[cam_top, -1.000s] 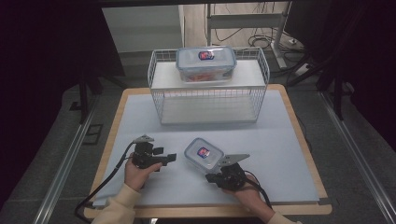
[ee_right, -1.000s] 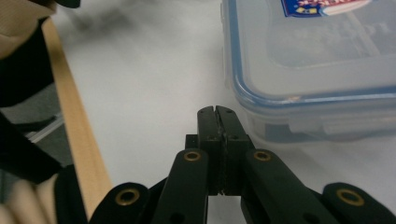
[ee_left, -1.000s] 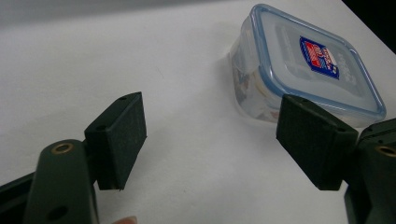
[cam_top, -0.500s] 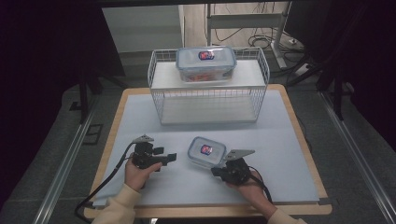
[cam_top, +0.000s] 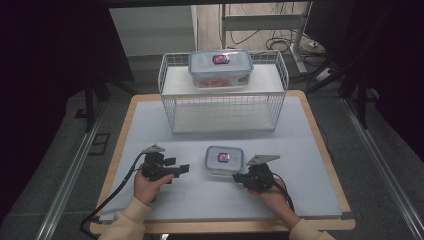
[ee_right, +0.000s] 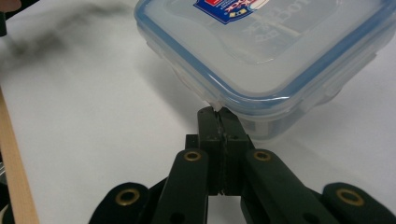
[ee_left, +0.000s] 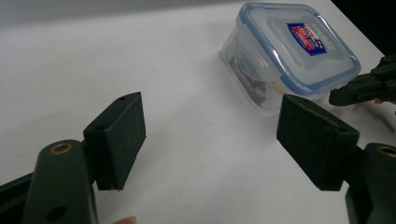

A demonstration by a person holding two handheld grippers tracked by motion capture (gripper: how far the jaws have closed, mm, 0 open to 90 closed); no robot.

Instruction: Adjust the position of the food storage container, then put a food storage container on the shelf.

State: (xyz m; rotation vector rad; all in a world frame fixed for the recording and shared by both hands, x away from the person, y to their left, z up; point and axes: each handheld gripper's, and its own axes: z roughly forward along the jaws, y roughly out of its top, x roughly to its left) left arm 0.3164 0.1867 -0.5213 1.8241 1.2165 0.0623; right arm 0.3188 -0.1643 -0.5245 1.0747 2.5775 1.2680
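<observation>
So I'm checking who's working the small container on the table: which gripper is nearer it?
Right. The right gripper has its shut jaws against the small container; the left gripper waits open, apart, to its left.

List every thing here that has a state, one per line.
small container: lid on, on the table
large container: lid on, atop the wire rack
left gripper: jaws open, holding nothing
right gripper: jaws shut, tips at the small container's lid edge
</observation>
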